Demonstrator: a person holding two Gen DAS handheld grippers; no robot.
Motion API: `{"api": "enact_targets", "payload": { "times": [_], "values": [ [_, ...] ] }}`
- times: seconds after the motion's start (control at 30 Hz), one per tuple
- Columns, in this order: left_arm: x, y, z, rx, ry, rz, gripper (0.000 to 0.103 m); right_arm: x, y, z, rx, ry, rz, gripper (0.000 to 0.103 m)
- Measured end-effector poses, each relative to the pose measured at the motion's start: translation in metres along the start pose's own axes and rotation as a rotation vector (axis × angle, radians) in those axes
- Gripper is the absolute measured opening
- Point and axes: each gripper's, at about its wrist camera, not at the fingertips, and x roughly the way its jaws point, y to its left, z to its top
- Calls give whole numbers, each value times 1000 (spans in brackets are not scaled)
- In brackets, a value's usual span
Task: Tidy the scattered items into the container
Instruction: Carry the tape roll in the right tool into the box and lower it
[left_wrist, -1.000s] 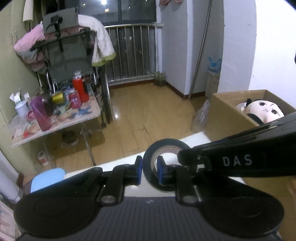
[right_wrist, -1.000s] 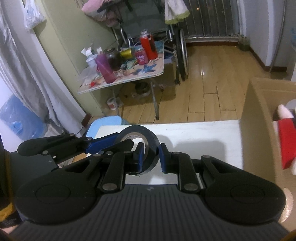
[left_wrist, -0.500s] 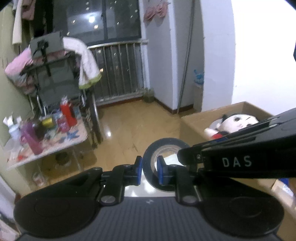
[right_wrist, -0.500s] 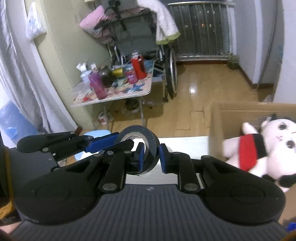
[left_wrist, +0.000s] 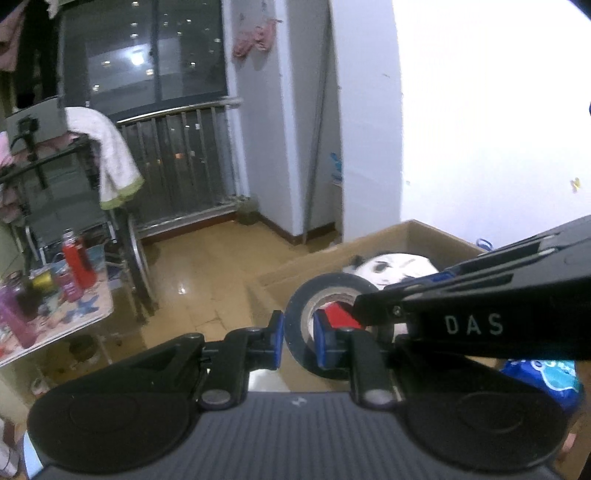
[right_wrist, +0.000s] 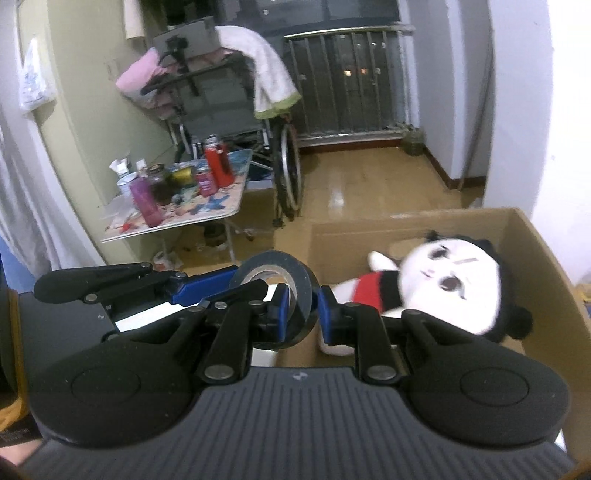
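Observation:
A roll of black tape (left_wrist: 332, 282) hangs in the air, held by both grippers at once. My left gripper (left_wrist: 298, 339) is shut on the roll's near wall, one blue pad outside and one inside the core. My right gripper (right_wrist: 300, 314) is shut on the same tape roll (right_wrist: 273, 258) from the other side; its fingers (left_wrist: 406, 299) cross in from the right. Just behind the roll stands an open cardboard box (right_wrist: 406, 229), also in the left wrist view (left_wrist: 369, 251). A white plush doll (right_wrist: 454, 280) with a red top lies in it.
A blue packet (left_wrist: 546, 373) lies low on the right by the box. A folding table (right_wrist: 221, 212) crowded with bottles stands at the left, a wheelchair (right_wrist: 229, 110) draped with a towel behind it. A strip of white tabletop (right_wrist: 147, 317) shows below the grippers.
Both grippers have carried the tape roll to the right and a little up. The box and doll, off to the right before, now sit directly behind the roll. Both grips are unchanged.

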Motion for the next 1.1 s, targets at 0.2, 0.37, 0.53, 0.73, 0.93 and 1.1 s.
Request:
{"api": "enact_targets", "payload": {
  "times": [0.2, 0.37, 0.53, 0.73, 0.93, 1.1],
  "values": [
    [17, -29, 4, 4, 26, -52, 18, -9, -33, -8, 50, 2, -49, 18],
    [34, -47, 5, 20, 62, -107, 18, -9, -54, -12, 75, 25, -94, 18],
    [52, -61, 1, 26, 138, -146, 19, 1, -75, -20, 126, 65, -103, 18],
    [72, -73, -6, 22, 241, -236, 20, 13, -92, -29, 125, 130, -135, 18],
    [94, -85, -12, 57, 374, -255, 21, 35, -118, -43, 217, 225, -112, 18],
    [108, -83, -21, 67, 504, -303, 23, 61, -124, -56, 255, 307, -112, 20]
  ]
}}
